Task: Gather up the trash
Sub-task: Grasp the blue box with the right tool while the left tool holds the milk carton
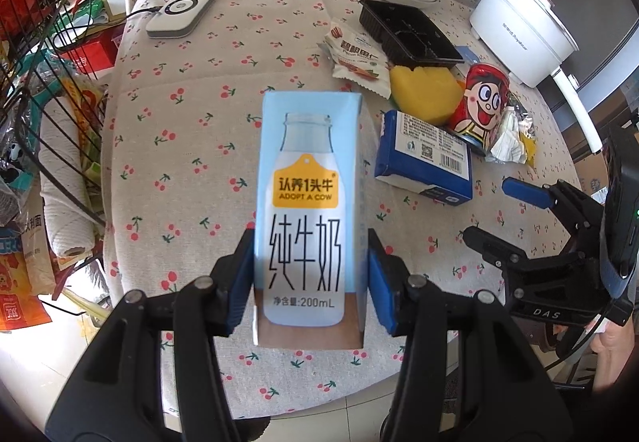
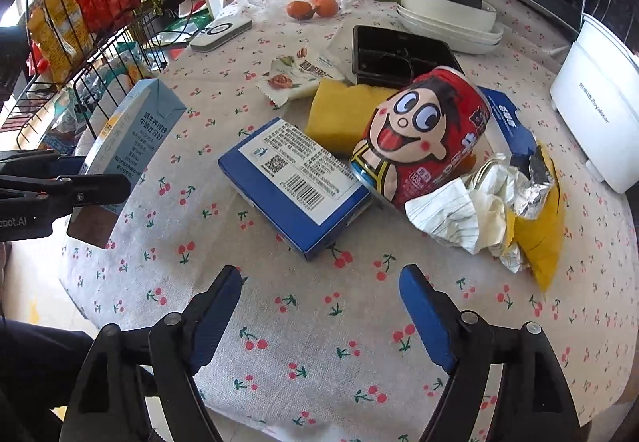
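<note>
The left gripper had its blue-padded fingers clamped on the two narrow sides of a pale blue, tall cardboard milk carton, gripping it near the brown base. The carton's long axis ran straight ahead along the fingers, and the right wrist view showed it raised clear of the cherry-print cloth on the round counter, at the counter's left edge (beyond that edge stood a black wire basket stuffed with packets).

The right gripper was empty, its fingers spread wide and hovering over bare cloth near the front edge. The remaining trash lay ahead of it and nearer to it than to the left gripper. Closest, just beyond the fingertips, was a flat blue-and-white cardboard box, barcode up, its long axis slanting from far left to near right. Touching its far right corner lay a red drink can with a cartoon face, on its side. To the right of that sat crumpled white paper and foil on a yellow wrapper.

Farther back were a yellow sponge-like block, a white snack sachet and a black plastic tray.

The open cloth around the right fingers probably gave room for a straight forward reach to the box.
</note>
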The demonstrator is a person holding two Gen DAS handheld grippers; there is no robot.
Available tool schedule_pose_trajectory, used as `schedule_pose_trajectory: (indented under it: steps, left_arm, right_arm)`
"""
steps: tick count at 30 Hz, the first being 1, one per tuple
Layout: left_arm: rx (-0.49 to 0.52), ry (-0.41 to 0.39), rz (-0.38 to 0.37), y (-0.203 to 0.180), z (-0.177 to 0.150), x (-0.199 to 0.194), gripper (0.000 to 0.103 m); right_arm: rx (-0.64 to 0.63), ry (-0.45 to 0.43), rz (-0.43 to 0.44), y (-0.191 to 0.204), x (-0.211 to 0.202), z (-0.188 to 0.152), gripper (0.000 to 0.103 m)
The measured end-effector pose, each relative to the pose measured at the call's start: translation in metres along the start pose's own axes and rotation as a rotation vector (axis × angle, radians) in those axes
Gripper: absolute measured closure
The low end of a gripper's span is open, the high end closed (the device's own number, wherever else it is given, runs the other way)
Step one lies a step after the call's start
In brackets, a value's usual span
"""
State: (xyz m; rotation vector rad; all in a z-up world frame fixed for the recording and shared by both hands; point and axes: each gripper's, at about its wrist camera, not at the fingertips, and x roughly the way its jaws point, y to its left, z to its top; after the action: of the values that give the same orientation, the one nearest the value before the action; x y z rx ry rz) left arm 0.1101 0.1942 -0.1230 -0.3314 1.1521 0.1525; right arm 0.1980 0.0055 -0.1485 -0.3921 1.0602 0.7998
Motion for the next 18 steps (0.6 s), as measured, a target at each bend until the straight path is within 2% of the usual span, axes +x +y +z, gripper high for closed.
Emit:
schedule_pose_trajectory:
  steps: [4, 9, 18]
  left_arm:
    - [-0.015, 0.002, -0.007, 0.006, 0.001, 0.001, 0.05]
    - [-0.019, 0.006, -0.009, 0.01, 0.003, 0.003, 0.05]
    - [-0.022, 0.017, -0.03, 0.011, 0.007, 0.007, 0.05]
  right_arm:
    - [-0.039, -0.017, 0.011, -0.004, 0.006, 0.015, 0.02]
    - [-0.086, -0.004, 0.083, 0.006, 0.024, 0.03, 0.02]
    - [-0.169, 0.01, 0.056, 0.02, 0.045, 0.056, 0.02]
